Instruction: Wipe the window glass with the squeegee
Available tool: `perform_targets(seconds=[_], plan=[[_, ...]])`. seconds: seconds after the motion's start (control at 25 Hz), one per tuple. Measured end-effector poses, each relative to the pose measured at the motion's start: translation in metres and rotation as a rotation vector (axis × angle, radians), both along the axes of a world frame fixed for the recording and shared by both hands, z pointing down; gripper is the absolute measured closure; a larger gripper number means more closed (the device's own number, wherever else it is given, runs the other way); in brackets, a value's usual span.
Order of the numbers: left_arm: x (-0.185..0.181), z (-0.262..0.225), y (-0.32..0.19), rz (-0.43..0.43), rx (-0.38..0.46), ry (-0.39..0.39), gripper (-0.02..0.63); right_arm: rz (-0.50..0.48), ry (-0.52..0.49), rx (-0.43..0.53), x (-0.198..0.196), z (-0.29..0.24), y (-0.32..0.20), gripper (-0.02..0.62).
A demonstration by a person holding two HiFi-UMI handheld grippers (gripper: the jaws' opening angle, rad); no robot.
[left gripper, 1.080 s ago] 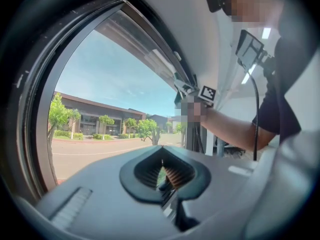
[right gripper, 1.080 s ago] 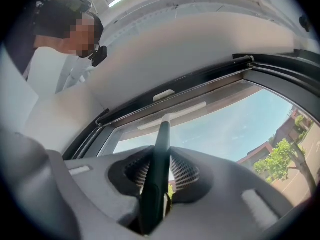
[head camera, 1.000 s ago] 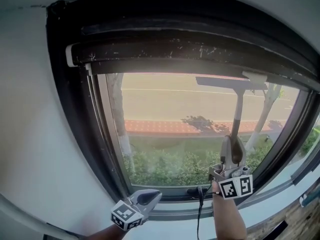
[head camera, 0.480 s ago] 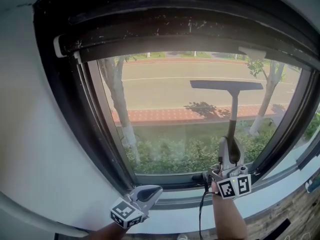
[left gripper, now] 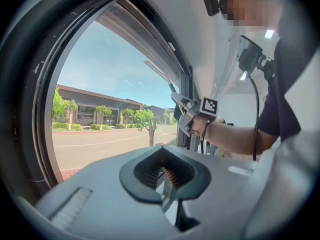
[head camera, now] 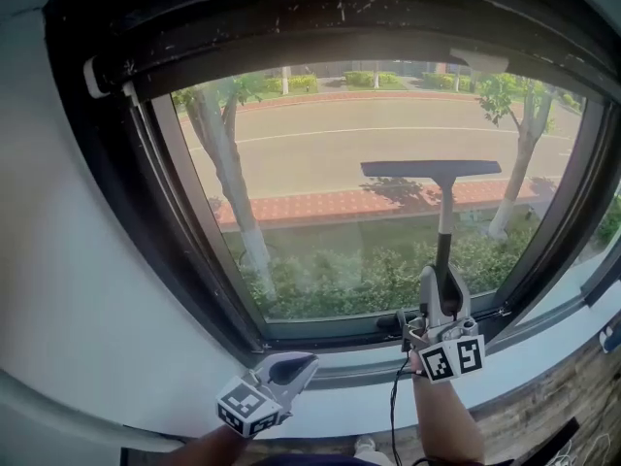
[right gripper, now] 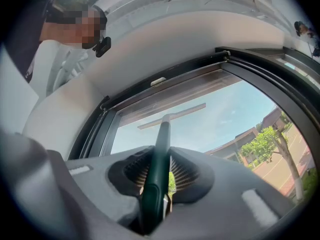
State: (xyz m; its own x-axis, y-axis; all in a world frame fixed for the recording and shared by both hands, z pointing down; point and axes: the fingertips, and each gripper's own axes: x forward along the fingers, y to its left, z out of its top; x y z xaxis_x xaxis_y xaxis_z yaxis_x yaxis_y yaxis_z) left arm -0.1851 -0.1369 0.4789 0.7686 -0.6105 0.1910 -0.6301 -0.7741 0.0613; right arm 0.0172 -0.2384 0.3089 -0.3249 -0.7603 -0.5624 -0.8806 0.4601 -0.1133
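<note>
Right gripper clamped on squeegee handle, blade level and seemingly against window glass, mid-pane. Left gripper low by the sill, jaws pressed together, empty.

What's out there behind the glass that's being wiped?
Through the window glass you can see a road, a red-brick pavement, trees and a green hedge. The squeegee covers a strip of pavement and hedge.

Strong daylight enters through window glass; dark frame underexposed against it. Fisheye curvature throughout, black vignette corners in both gripper views. Close to lens, squeegee handle is soft, out of focus.
</note>
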Motion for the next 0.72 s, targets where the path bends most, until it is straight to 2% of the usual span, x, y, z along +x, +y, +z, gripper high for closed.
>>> perform_targets(seconds=[0.72], plan=[[0.004, 0.027, 0.011, 0.024, -0.075, 0.003, 0.604, 0.004, -0.011, -0.158, -0.002, 0.088, 0.018, 0.494]])
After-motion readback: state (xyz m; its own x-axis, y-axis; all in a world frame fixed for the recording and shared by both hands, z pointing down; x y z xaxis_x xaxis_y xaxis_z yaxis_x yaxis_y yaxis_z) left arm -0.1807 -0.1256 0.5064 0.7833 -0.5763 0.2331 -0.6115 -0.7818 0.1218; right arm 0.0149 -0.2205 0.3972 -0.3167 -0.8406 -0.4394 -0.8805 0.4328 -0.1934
